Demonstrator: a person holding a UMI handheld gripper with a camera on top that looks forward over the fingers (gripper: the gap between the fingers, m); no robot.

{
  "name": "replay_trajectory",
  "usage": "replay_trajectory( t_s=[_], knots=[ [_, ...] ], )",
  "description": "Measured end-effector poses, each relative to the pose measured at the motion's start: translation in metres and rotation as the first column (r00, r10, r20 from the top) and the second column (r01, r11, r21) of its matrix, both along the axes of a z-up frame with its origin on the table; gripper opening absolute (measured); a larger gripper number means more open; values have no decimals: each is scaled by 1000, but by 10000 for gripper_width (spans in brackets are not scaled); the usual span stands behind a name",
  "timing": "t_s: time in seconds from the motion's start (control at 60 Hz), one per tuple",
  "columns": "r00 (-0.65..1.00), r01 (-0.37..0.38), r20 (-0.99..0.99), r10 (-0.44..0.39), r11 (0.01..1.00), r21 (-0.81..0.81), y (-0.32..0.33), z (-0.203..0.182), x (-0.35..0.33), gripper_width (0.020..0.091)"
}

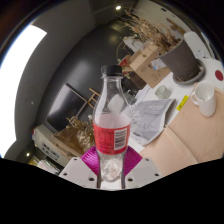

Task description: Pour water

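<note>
A clear plastic bottle (111, 125) with a red label and a dark cap stands upright between my fingers, lifted above the table. My gripper (111, 166) is shut on the bottle's lower part; both magenta pads (90, 160) press against its sides. A white cup (205, 95) stands on the light table to the right, well beyond the bottle. The bottle's base is hidden between the fingers.
A dark round container (185, 62) and a cardboard box (153, 70) stand at the far end of the table (185, 135). Papers (150, 115) lie just right of the bottle. A dark cabinet (70, 100) and floor clutter are to the left.
</note>
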State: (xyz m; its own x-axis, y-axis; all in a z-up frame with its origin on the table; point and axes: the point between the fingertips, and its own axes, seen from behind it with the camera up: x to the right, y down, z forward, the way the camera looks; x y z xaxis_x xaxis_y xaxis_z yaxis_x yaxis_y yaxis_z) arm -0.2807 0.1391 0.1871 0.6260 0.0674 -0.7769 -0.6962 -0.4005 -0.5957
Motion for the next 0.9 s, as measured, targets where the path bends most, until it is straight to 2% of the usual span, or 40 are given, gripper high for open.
replay_trajectory(
  t_s=[0.067,0.183,0.35,0.567,0.9],
  knots=[
    [978,16,-207,-23,999,-34,4,17,16,262],
    [876,32,-477,-70,996,-88,16,25,46,262],
    [640,34,-754,-147,986,-163,26,29,88,262],
    [441,25,-873,-210,975,-222,37,12,117,262],
    [391,5,-893,-223,971,-240,38,4,132,262]
  ],
)
